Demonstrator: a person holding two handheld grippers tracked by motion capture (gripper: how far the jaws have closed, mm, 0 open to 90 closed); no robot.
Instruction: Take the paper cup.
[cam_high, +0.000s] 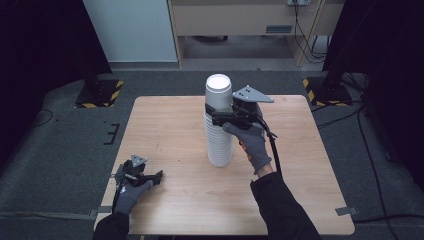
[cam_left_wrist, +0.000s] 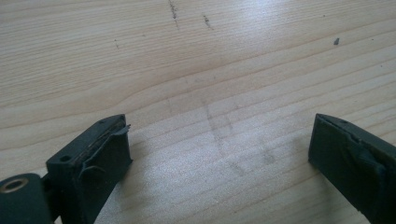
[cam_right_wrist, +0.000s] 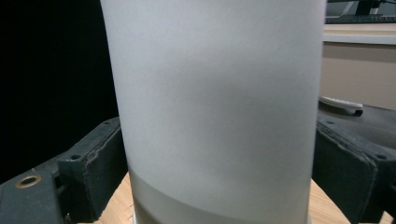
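Observation:
A tall stack of upturned white paper cups (cam_high: 219, 140) stands in the middle of the wooden table (cam_high: 165, 125). My right gripper (cam_high: 216, 116) reaches in from the right and is shut on the top cup (cam_high: 218, 92). Seen from the right gripper view, that cup (cam_right_wrist: 215, 93) sits between both jaws, which press against its sides. My left gripper (cam_high: 159, 176) rests low at the table's front left corner, far from the stack. In the left gripper view its jaws stand wide apart and open over bare wood (cam_left_wrist: 210, 70), with nothing between them.
Two black stands with yellow-and-black striped bases sit on the floor behind the table, one at the left (cam_high: 100, 92) and one at the right (cam_high: 327, 90). Cables (cam_high: 370, 150) trail over the grey floor at the right. A wooden cabinet (cam_high: 240, 20) stands at the back.

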